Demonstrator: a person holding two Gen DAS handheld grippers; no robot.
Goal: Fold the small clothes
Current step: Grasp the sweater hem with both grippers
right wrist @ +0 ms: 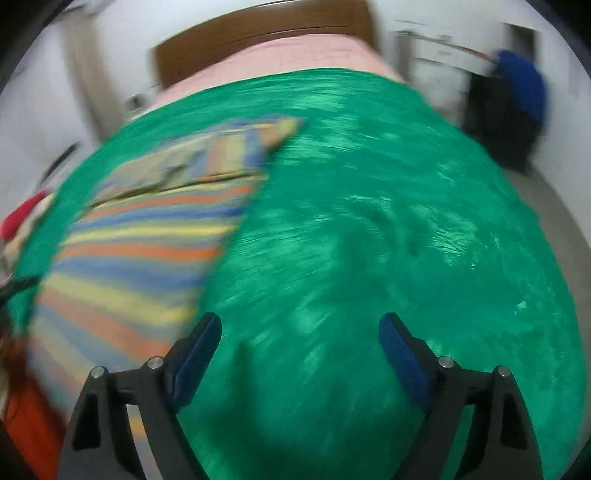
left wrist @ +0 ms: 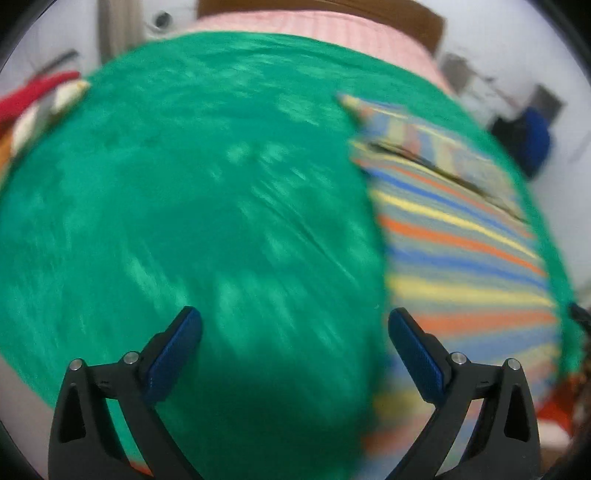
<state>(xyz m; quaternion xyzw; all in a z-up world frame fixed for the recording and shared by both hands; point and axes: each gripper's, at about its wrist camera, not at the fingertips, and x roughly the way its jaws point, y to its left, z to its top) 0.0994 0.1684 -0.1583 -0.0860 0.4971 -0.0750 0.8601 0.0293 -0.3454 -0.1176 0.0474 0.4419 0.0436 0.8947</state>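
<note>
Both your left tongs (left wrist: 294, 325) and right tongs (right wrist: 300, 330) gape wide and empty over the green cover (left wrist: 184, 203); the soft, light striped garment (left wrist: 454, 236) at frame right wants pinching at its corners.

Left wrist view: looks forward and down over the left gripper (left wrist: 294, 325), close above a green cloth (left wrist: 184, 184); the striped garment (left wrist: 461, 240) fills its right side. Right wrist view: same forward, downward aim over the right gripper (right wrist: 300, 330), equally close; the striped garment (right wrist: 147, 240) lies at its left. Both views share the green cloth (right wrist: 369, 221), the garment, the pink bedding (left wrist: 332, 29) (right wrist: 295, 55) and the headboard (right wrist: 258, 40) beyond. Both are motion-blurred.
</note>
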